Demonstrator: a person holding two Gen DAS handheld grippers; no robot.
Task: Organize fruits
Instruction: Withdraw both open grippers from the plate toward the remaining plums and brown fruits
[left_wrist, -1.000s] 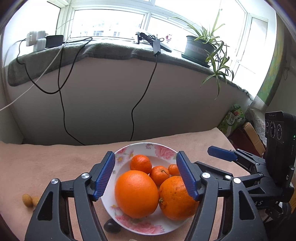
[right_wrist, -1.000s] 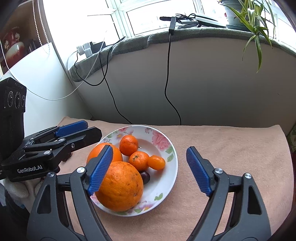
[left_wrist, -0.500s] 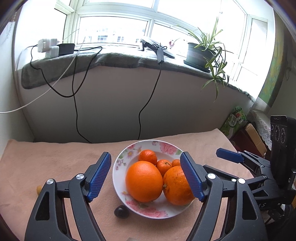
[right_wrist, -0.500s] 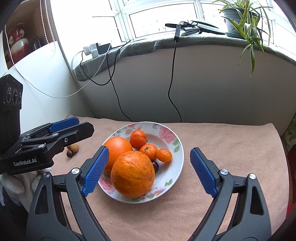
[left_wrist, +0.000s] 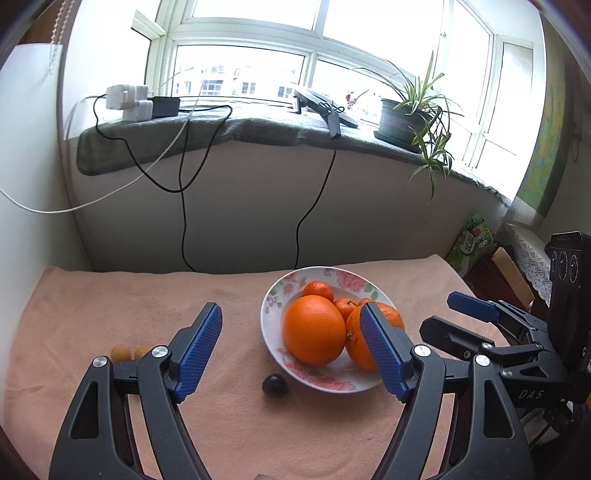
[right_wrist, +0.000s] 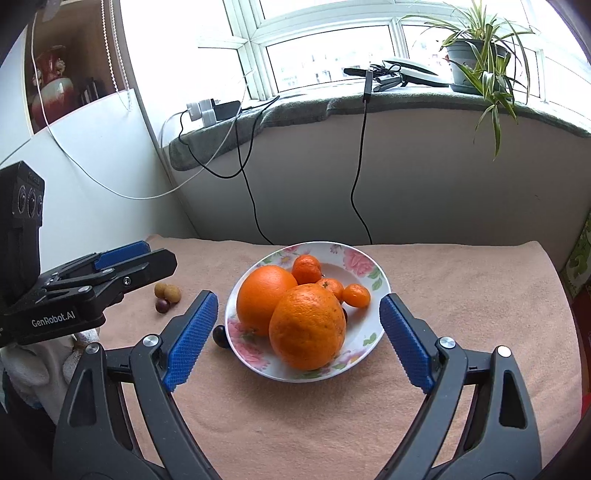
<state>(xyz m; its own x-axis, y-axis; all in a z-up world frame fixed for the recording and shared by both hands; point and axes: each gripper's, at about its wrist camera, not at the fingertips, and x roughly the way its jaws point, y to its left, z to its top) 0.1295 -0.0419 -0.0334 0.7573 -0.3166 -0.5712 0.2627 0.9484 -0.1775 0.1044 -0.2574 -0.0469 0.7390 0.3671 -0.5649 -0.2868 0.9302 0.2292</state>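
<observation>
Both grippers have drawn back from the floral bowl (right_wrist: 380, 284), jaws spread, holding nothing. Left gripper (left_wrist: 291, 350) has shifted leftward, framing a dark plum (left_wrist: 274, 384); right gripper (right_wrist: 297, 341) faces the oranges (right_wrist: 306, 326).

Glossy glazed bowl (right_wrist: 376, 291) w/ dimpled oranges (right_wrist: 308, 326), matt terry cloth (right_wrist: 461, 295).

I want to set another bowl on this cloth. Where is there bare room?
The widest bare stretch of the cloth lies right of the floral bowl, out to the edge. The strip behind the bowl toward the wall is free too. Left is crowded: a dark fruit beside the rim, three small fruits farther out.
</observation>
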